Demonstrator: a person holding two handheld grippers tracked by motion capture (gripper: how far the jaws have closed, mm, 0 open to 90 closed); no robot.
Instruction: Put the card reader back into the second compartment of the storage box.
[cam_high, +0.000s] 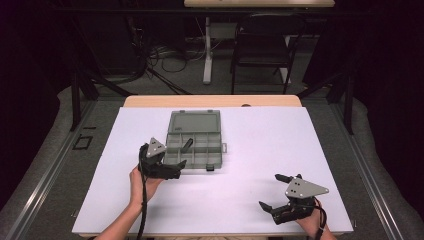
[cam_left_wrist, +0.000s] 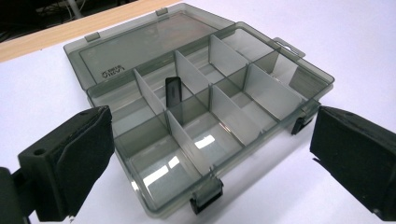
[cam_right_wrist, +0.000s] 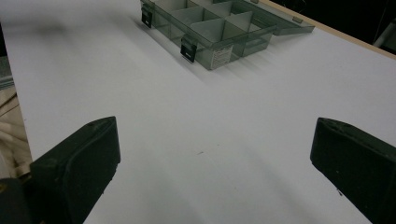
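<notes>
Small print on box (cam_left_wrist: 205, 107) lid and side sticker, too blurred to read. Lid flat open, long side crosswise on table (cam_high: 300, 145). Left gripper (cam_high: 176, 159) and right gripper (cam_high: 272, 192) jaws spread wide, grasping nothing.

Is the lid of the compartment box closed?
No, the lid lies open flat behind the compartment box, whose dividers and small black object are exposed.

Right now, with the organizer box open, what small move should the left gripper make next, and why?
Probably ease the left gripper forward over the organizer box toward the small black piece leaning in a compartment: its jaws are open, empty, at the box's near edge.
</notes>
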